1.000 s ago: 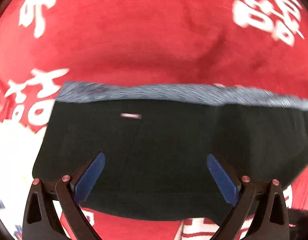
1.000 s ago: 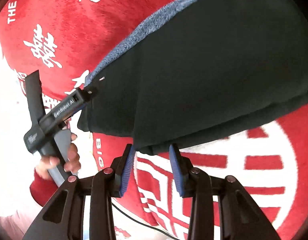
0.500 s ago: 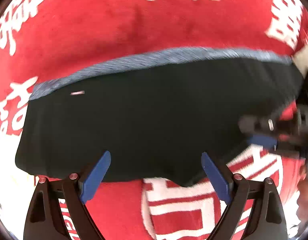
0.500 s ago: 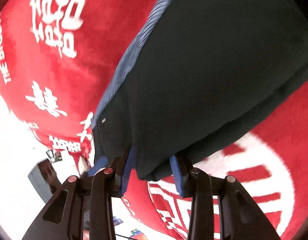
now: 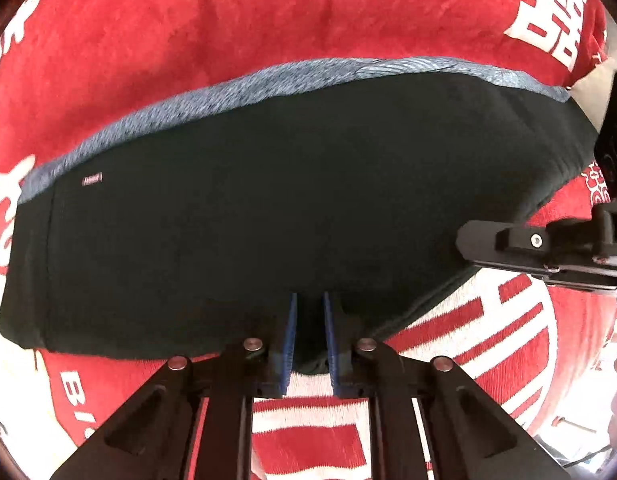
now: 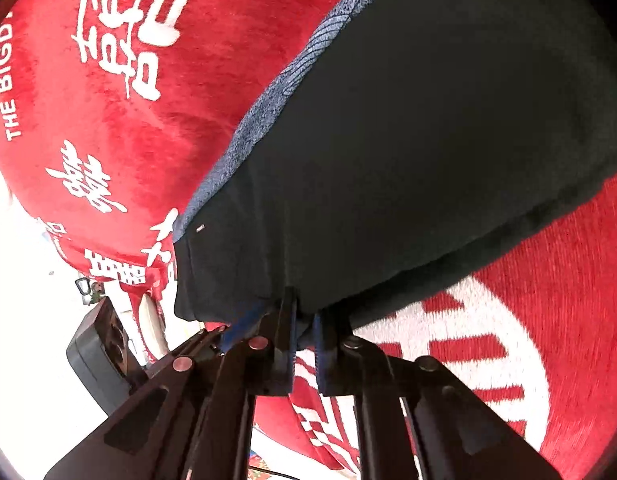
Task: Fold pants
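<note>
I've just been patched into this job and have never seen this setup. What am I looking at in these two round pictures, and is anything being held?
There is no robot arm here: a person holds a two-finger clamp tool in each hand, and each tool carries a wide-angle camera looking forward along its fingers. One picture is from the left tool, the other from the right.

On a red plush blanket with white lettering lies a pair of dark, nearly black pants with a blue-grey waistband, already folded into a compact block.

The left gripper, with blue-padded fingers, is shut on the near edge of the pants. The right gripper is shut on that edge too; you can also see it from the side at the right of the left picture.
</note>
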A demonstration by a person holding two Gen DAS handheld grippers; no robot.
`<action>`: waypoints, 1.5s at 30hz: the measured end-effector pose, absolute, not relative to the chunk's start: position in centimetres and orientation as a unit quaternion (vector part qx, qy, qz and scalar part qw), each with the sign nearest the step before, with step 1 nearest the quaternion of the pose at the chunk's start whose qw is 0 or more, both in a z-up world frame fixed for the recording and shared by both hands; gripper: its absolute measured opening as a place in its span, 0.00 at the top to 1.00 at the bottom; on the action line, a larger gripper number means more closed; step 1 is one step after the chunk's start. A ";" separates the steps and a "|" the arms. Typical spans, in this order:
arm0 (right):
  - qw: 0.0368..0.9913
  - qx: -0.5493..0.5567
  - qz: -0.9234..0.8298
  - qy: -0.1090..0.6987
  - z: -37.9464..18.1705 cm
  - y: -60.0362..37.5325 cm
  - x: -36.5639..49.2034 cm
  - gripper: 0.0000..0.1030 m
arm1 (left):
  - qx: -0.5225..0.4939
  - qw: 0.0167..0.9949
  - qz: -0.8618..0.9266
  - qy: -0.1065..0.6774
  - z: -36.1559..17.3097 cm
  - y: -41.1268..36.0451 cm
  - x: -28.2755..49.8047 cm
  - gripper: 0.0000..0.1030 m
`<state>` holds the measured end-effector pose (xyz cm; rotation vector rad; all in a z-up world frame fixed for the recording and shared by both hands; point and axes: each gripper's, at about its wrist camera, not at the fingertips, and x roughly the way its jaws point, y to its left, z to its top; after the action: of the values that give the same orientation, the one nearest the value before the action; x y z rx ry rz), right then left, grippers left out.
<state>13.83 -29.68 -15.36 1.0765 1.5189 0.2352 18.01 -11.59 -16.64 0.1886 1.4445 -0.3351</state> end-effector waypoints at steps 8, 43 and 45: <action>0.593 0.462 0.107 0.651 -16.2 -29.9 12.8 0.89 | 0.047 0.731 -0.151 0.664 -17.2 -9.4 18.4 0.85; 0.554 0.406 0.170 0.707 -16.5 -22.7 12.3 0.88 | 0.099 0.743 -0.039 0.661 -19.0 0.4 23.6 0.25; 0.574 0.366 0.192 0.707 -14.6 -23.0 12.6 0.87 | 0.082 0.757 -0.041 0.647 -17.7 0.9 25.0 0.25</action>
<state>12.62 -22.98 -14.58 0.8566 1.6574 0.4490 24.96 0.89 -17.69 0.1787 1.4089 -0.0887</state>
